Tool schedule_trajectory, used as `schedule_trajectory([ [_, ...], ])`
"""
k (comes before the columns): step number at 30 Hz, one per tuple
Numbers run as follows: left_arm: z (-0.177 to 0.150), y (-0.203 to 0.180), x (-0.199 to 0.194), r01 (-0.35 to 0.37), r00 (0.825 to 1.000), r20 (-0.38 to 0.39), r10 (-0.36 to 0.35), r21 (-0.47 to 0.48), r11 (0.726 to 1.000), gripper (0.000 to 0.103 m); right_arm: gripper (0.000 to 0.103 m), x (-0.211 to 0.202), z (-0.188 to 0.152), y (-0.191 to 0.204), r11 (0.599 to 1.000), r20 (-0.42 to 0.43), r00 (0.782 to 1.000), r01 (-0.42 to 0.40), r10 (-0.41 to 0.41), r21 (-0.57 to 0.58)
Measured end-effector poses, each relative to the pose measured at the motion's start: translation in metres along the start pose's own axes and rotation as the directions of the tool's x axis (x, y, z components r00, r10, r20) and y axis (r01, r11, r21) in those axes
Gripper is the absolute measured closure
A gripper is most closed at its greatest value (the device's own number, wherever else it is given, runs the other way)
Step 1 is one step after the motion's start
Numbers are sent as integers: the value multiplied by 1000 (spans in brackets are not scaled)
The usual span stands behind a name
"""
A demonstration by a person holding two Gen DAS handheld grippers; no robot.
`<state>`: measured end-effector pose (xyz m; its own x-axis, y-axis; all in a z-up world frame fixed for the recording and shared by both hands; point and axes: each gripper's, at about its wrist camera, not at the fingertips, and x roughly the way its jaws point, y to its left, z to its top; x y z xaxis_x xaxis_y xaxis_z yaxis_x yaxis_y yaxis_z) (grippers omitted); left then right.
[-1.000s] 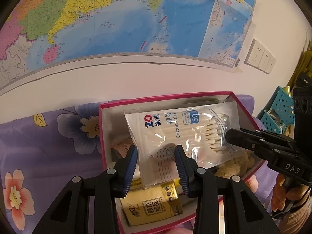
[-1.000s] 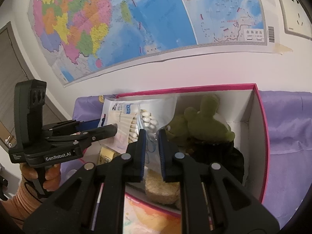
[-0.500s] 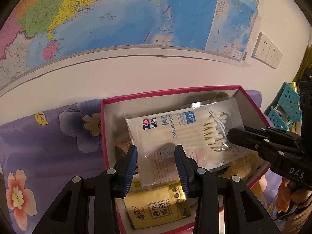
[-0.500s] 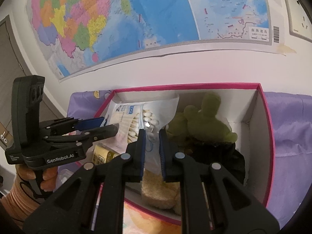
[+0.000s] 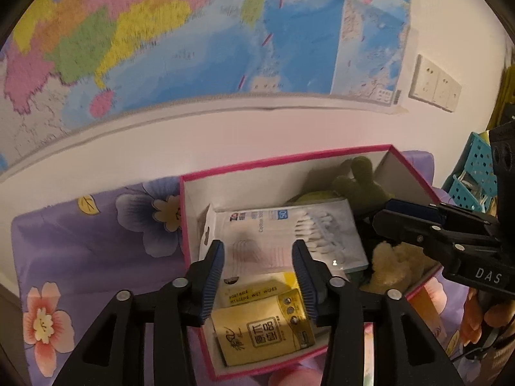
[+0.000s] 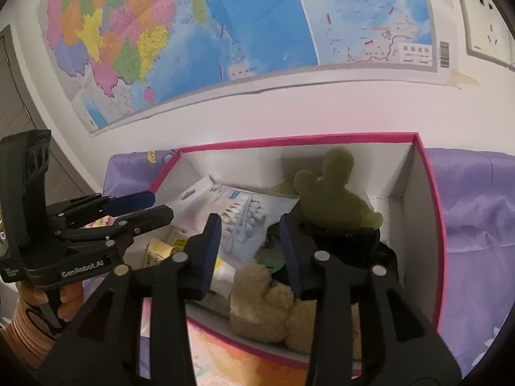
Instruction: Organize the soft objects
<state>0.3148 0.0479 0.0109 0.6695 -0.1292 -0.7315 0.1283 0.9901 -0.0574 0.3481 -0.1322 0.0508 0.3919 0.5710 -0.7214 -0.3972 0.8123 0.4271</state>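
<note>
Now both claws, left claw and right claw, are spreading open with nothing pinched, hovering over the cotton swab bag. It lies loose inside the pink box, toward its left wall, atop a yellow wipes pack. Light, thin and slippery, it is probably best pinched at its flat sealed edge.

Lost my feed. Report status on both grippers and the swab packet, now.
Left gripper and right gripper: opening, fingers empty. Clear plastic cotton-swab packet lying in pink-rimmed cardboard box. Nothing in the way.
</note>
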Motion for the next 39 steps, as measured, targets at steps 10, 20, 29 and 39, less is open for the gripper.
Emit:
schedule_trajectory([
  [10, -18, -23, -59, -18, 991, 130, 13, 35, 999, 26, 47, -55, -25, 13, 996, 95, 995, 15, -7, -85],
  [20, -65, -42, -107, 9, 984, 179, -8, -3, 1000, 0, 6, -108, -91, 29, 973, 141, 984, 136, -110, -186],
  [29, -123, -51, -112, -70, 994, 84, 76, -75, 995, 0, 5, -121, -152, 28, 978, 97, 980, 182, -172, -106],
  [39, -154, -73, -123, -67, 995, 75, 72, -64, 996, 0, 5, -126, -171, 41, 973, 69, 983, 180, -172, -145],
])
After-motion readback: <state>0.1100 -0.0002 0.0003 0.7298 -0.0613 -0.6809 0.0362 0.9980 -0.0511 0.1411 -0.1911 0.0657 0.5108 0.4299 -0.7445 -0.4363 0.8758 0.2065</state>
